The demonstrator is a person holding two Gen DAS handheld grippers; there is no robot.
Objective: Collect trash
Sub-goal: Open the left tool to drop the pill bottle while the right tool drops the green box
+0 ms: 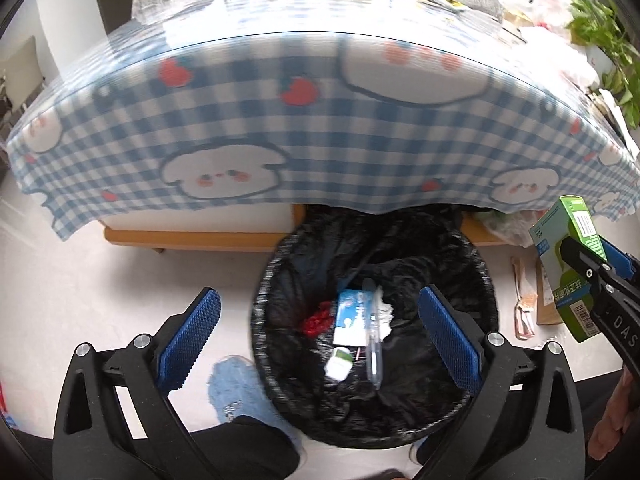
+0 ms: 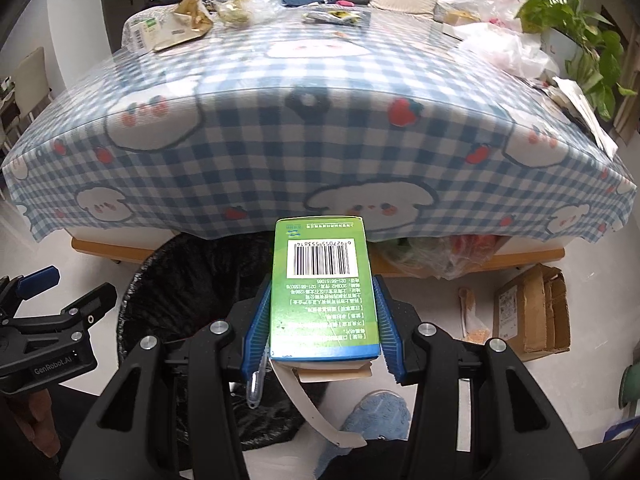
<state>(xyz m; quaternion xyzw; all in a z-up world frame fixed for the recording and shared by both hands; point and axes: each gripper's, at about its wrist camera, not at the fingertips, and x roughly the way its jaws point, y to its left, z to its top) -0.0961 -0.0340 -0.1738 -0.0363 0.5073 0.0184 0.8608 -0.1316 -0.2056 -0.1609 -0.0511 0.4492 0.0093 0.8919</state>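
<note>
Hovering over the round bin lined with a black plastic bag (image 1: pixel 460 380), my left tongs (image 1: pixel 320 336) gape wide with nothing between the blue pads. Inside the bin lie a blue-and-white carton (image 1: pixel 352 312), a clear plastic tube (image 1: pixel 374 356) and red scraps (image 1: pixel 318 320). My right tongs (image 2: pixel 322 320) clamp a green cardboard box with a barcode (image 2: pixel 322 280), just beside the bin, below the blue checked tablecloth on the table (image 2: pixel 256 152).
</note>
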